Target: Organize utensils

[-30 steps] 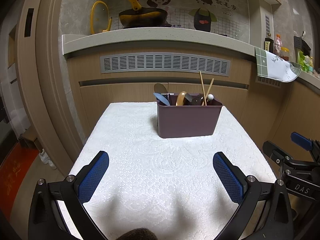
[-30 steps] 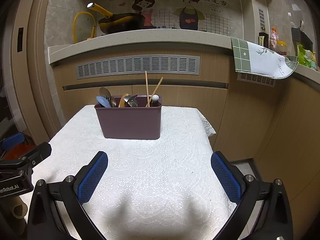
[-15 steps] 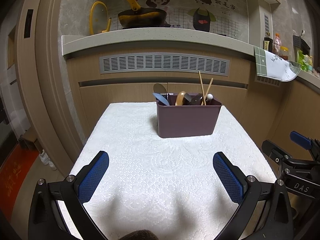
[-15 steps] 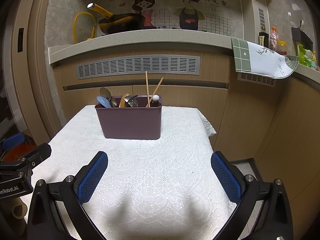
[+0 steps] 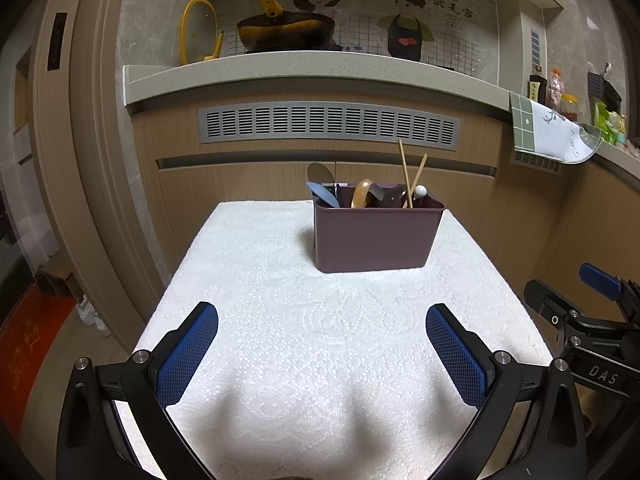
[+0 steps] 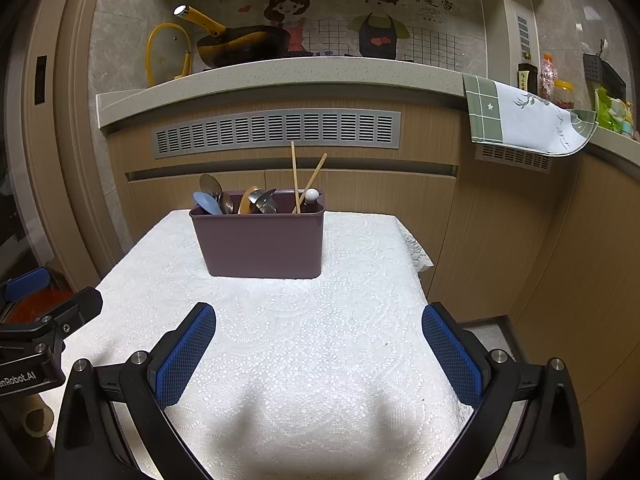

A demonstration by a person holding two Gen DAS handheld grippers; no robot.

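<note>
Two chopsticks (image 6: pixel 296 178) are held near-upright, tips splayed, in the purple bin (image 6: pixel 260 240) (spoons (image 6: pixel 208 202) alongside) on the counter (image 6: pixel 320 340); left tool (image 5: pixel 322 354) and right tool (image 6: pixel 318 352) are spread, empty.

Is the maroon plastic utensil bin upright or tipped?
Upright: the maroon plastic utensil bin sits flat on the white lace tablecloth, rim level, with spoons and wooden chopsticks standing inside.

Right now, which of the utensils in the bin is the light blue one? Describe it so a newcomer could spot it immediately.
Start at the white lace-covered table and find the purple bin standing on it, packed with utensils. The blue spoon leans at the bin's left end, bowl up. It is the only pale blue piece; its neighbours are metal spoons, a wooden spoon and two chopsticks.
</note>
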